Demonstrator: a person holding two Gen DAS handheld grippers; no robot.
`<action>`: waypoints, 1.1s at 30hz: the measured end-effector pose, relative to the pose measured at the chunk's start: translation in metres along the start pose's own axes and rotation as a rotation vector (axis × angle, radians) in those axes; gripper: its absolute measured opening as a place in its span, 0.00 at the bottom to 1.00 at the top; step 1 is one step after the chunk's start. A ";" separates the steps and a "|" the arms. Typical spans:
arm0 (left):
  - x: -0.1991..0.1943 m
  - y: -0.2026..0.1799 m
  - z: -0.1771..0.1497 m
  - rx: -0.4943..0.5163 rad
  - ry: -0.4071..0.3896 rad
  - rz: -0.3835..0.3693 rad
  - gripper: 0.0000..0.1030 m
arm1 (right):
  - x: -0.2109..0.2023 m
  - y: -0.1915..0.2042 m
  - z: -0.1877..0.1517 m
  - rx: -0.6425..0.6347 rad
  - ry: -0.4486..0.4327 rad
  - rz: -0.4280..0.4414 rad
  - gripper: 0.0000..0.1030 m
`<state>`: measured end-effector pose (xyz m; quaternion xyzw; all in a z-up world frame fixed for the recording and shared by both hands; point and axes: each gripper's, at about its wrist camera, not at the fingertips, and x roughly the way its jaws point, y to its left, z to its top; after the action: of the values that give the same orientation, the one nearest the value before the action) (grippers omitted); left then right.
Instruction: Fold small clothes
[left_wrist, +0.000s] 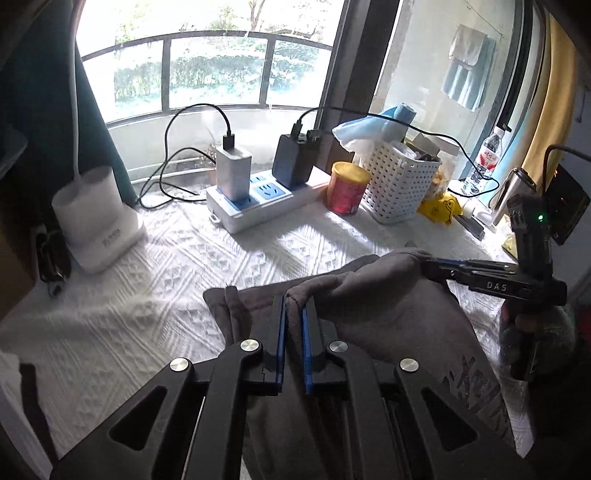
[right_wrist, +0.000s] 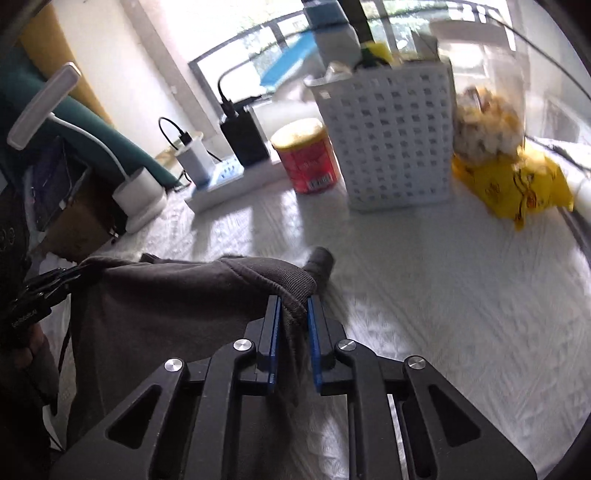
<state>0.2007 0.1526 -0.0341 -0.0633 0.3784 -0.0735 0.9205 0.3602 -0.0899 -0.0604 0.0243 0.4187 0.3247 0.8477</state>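
A small dark grey garment (left_wrist: 373, 317) with printed lettering hangs between my two grippers above the white textured table cover (left_wrist: 155, 295). My left gripper (left_wrist: 293, 301) is shut on one edge of it. My right gripper (right_wrist: 293, 301) is shut on its ribbed hem (right_wrist: 284, 284). In the left wrist view the right gripper (left_wrist: 428, 264) pinches the cloth at the right. In the right wrist view the left gripper (right_wrist: 79, 273) holds the cloth (right_wrist: 166, 306) at the far left. A grey cuff (right_wrist: 319, 262) rests on the table beyond my right gripper.
At the back of the table stand a white lamp base (left_wrist: 96, 218), a power strip (left_wrist: 258, 199) with chargers and cables, a red can (left_wrist: 347, 188), a white perforated basket (left_wrist: 400, 181), a yellow bag (right_wrist: 517, 184) and a water bottle (left_wrist: 485, 162). A window lies behind.
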 end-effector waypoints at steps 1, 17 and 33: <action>0.000 0.002 0.001 -0.003 -0.002 0.003 0.06 | -0.001 0.001 0.002 -0.005 -0.006 0.002 0.15; 0.042 0.035 -0.031 -0.089 0.126 0.024 0.07 | -0.006 0.016 -0.001 -0.074 -0.024 -0.104 0.22; -0.026 0.015 -0.064 -0.131 0.114 -0.053 0.33 | -0.050 0.023 -0.052 -0.027 -0.014 -0.122 0.24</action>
<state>0.1385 0.1680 -0.0638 -0.1290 0.4323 -0.0767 0.8892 0.2880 -0.1120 -0.0519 -0.0105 0.4090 0.2777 0.8692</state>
